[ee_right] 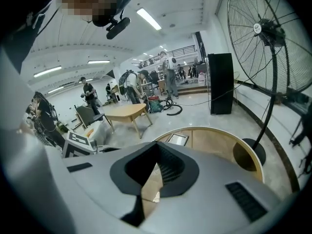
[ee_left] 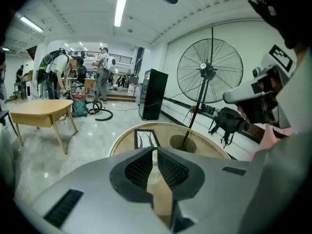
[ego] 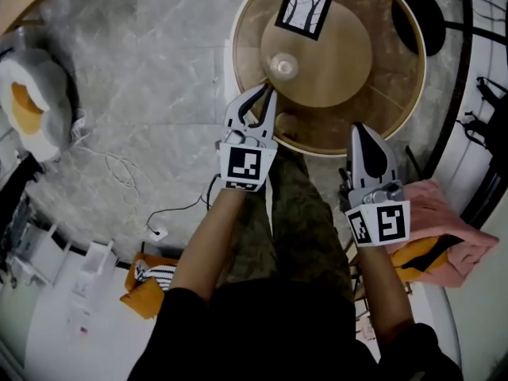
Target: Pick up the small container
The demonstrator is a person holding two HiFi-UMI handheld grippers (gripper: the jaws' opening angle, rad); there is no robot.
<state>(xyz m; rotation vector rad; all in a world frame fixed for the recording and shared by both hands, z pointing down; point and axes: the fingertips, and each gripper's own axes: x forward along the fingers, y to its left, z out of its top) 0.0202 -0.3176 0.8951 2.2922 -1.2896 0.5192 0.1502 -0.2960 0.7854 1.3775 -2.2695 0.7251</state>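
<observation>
On the table [ego: 397, 70], near its middle, stands the container [ego: 283, 66], just beyond the left gripper [ego: 270, 91]. The right gripper [ego: 359, 128] is at the near rim. Both sets of jaws are closed and empty. The container looks light, smooth, perhaps slippery. Pinch it gently across the sides.

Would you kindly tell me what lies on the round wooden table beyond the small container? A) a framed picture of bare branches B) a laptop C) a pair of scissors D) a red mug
A: the head view shows a framed picture of bare branches lying flat on the round table, just beyond the small container.
</observation>
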